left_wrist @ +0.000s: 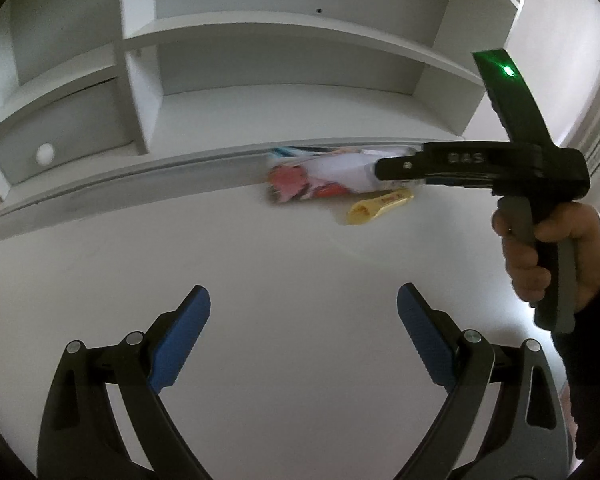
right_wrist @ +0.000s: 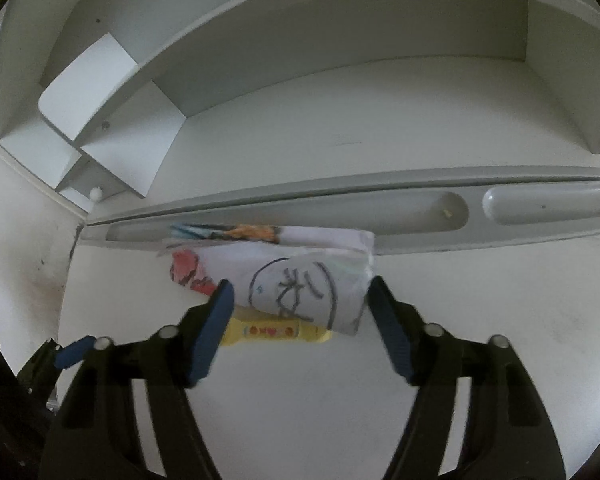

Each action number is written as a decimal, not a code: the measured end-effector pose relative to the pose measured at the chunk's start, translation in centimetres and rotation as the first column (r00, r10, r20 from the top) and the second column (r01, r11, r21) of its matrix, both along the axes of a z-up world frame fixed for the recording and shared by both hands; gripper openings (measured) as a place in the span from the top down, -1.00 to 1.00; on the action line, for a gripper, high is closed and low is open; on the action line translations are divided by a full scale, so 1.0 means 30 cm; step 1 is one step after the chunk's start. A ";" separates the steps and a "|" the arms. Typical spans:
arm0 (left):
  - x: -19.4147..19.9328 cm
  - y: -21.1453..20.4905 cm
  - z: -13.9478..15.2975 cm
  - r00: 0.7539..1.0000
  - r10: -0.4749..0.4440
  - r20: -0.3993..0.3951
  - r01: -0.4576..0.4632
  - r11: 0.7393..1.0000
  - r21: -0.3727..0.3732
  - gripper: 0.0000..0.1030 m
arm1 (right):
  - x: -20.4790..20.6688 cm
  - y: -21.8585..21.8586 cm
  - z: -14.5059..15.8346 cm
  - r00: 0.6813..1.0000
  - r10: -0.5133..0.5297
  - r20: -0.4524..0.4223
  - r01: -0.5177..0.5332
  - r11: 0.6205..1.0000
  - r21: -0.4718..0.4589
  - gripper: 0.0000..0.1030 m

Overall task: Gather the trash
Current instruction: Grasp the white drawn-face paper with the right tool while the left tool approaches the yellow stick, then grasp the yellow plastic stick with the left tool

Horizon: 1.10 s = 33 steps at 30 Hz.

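Both grippers spread wide, nothing held. Left gripper (left_wrist: 303, 309) hovers over bare white desk (left_wrist: 284, 256), well short of the trash. Right gripper (right_wrist: 300, 300) is at the folded paper drawing (right_wrist: 296, 280), fingers either side, not clamped. Paper lies against the pen groove (right_wrist: 420, 210); yellow wrapper (right_wrist: 274, 330) just beside it

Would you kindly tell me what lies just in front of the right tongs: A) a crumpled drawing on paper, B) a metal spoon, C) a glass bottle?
A: the open right tongs frame the crumpled drawing, with a yellow wrapper beside it.
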<state>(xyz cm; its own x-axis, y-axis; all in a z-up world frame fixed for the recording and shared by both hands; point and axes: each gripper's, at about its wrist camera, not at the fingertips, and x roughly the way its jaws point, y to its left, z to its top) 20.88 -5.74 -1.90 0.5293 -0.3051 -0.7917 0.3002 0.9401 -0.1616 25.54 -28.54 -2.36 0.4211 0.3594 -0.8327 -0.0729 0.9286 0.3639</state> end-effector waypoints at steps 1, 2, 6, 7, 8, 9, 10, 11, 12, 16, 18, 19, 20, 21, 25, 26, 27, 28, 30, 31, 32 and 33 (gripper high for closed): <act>0.005 -0.016 0.000 1.000 -0.003 -0.001 0.003 1.000 0.004 -0.78 | 0.003 0.001 -0.001 1.000 0.000 -0.003 0.000 1.000 -0.002 0.21; 0.010 -0.024 -0.002 1.000 -0.008 -0.002 0.008 1.000 0.006 -0.78 | 0.007 0.006 -0.003 1.000 0.000 -0.006 0.000 1.000 0.009 0.29; 0.037 -0.063 -0.018 0.999 -0.032 -0.007 0.032 0.999 0.015 -0.78 | -0.004 -0.017 0.002 1.000 -0.014 -0.002 0.015 0.997 0.077 0.91; 0.041 -0.072 -0.022 0.999 -0.038 -0.009 0.038 0.999 0.017 -0.78 | -0.011 -0.022 0.007 1.000 -0.020 0.003 0.019 0.996 0.088 0.94; 0.048 -0.080 -0.025 0.999 -0.042 -0.012 0.042 0.999 0.021 -0.78 | -0.020 -0.029 0.016 1.000 -0.026 0.010 0.025 0.994 0.102 0.95; 0.055 -0.092 -0.030 0.999 -0.050 -0.014 0.051 0.998 0.021 -0.78 | -0.026 -0.035 0.029 0.999 -0.035 0.021 0.032 0.991 0.126 0.96; 0.061 -0.099 -0.033 0.998 -0.056 -0.015 0.057 0.998 0.022 -0.78 | -0.035 -0.043 0.044 0.999 -0.041 0.031 0.036 0.989 0.143 0.96; 0.064 -0.110 -0.036 0.998 -0.063 -0.015 0.063 0.998 0.027 -0.78 | -0.046 -0.053 0.065 0.998 -0.049 0.043 0.042 0.986 0.159 0.96; 0.067 -0.117 -0.039 0.998 -0.067 -0.015 0.067 0.997 0.029 -0.78 | -0.061 -0.068 0.096 0.996 -0.060 0.063 0.048 0.984 0.170 0.96; 0.081 -0.167 -0.035 0.994 -0.107 -0.001 0.107 0.993 0.044 -0.78 | -0.149 -0.156 0.224 0.984 -0.100 0.148 0.076 0.984 0.162 0.97; 0.093 -0.196 -0.026 0.991 -0.136 0.011 0.135 0.990 0.049 -0.78 | -0.209 -0.211 0.283 0.975 -0.127 0.184 0.100 0.984 0.146 0.97; 0.103 -0.214 -0.022 0.988 -0.151 0.024 0.150 0.987 0.052 -0.78 | -0.236 -0.238 0.305 0.970 -0.141 0.197 0.116 0.984 0.134 0.97; 0.114 -0.228 -0.022 0.986 -0.163 0.032 0.161 0.985 0.056 -0.78 | -0.268 -0.266 0.327 0.965 -0.154 0.210 0.129 0.983 0.127 0.97; 0.128 -0.246 -0.027 0.984 -0.174 0.034 0.171 0.983 0.066 -0.78 | -0.303 -0.303 0.349 0.960 -0.170 0.221 0.146 0.982 0.122 0.97; 0.189 -0.314 -0.057 0.975 -0.223 0.009 0.221 0.970 0.098 -0.77 | -0.418 -0.426 0.388 0.950 -0.218 0.224 0.197 0.974 0.114 0.97; 0.202 -0.323 -0.071 0.973 -0.229 0.003 0.227 0.968 0.109 -0.77 | -0.445 -0.452 0.385 0.949 -0.232 0.215 0.212 0.971 0.112 0.97; 0.208 -0.341 -0.079 0.972 -0.236 -0.002 0.234 0.964 0.122 -0.73 | -0.474 -0.474 0.372 0.950 -0.242 0.196 0.223 0.968 0.115 0.97; 0.208 -0.351 -0.081 0.971 -0.239 -0.001 0.237 0.963 0.125 -0.64 | -0.504 -0.495 0.359 0.949 -0.258 0.181 0.240 0.964 0.115 0.97; 0.208 -0.370 -0.082 0.968 -0.250 -0.012 0.250 0.961 0.119 -0.46 | -0.559 -0.517 0.329 0.948 -0.277 0.159 0.261 0.959 0.112 0.97; 0.209 -0.377 -0.081 0.969 -0.249 -0.006 0.248 0.961 0.126 -0.32 | -0.584 -0.523 0.316 0.946 -0.287 0.152 0.273 0.956 0.110 0.97; 0.206 -0.387 -0.079 0.969 -0.247 -0.001 0.245 0.959 0.142 -0.24 | -0.608 -0.527 0.303 0.945 -0.294 0.145 0.280 0.954 0.110 0.97; 0.205 -0.394 -0.078 0.969 -0.248 0.003 0.245 0.958 0.152 0.02 | -0.635 -0.529 0.287 0.942 -0.305 0.137 0.291 0.950 0.114 0.97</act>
<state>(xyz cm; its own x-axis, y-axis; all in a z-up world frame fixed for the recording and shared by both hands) 27.03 -17.55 -4.23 0.4700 -0.3077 -0.8273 0.5272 0.8496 -0.0165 6.48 -44.41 6.26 0.6387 0.2696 -0.7207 0.1415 0.8795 0.4543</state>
